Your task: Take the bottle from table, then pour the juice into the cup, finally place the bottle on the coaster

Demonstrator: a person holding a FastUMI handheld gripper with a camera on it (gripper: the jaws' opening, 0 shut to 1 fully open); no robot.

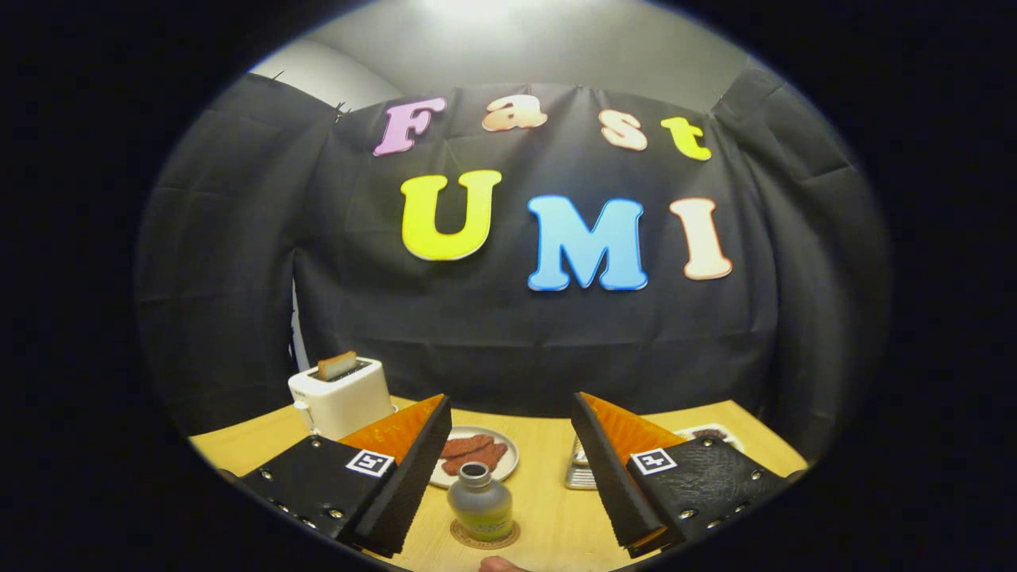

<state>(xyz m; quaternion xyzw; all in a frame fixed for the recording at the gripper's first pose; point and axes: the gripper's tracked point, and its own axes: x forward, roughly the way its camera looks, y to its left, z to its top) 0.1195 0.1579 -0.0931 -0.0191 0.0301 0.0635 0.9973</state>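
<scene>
gripper (511,413): fingers spread wide apart, grasping nothing
bottle (480,502): upright on the coaster (485,537), between the two fingers, touching neither, cap off
plate (508,457): just beyond the bottle, holding reddish slices
toaster (340,395): far left on the table (548,508), a slice of toast standing in its slot
metal object: partly hidden behind the right finger, cannot tell what it is

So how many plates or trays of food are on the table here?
2: a round plate of meat slices beyond the bottle, and a tray partly hidden behind one finger of the open gripper. More may be hidden.
</scene>
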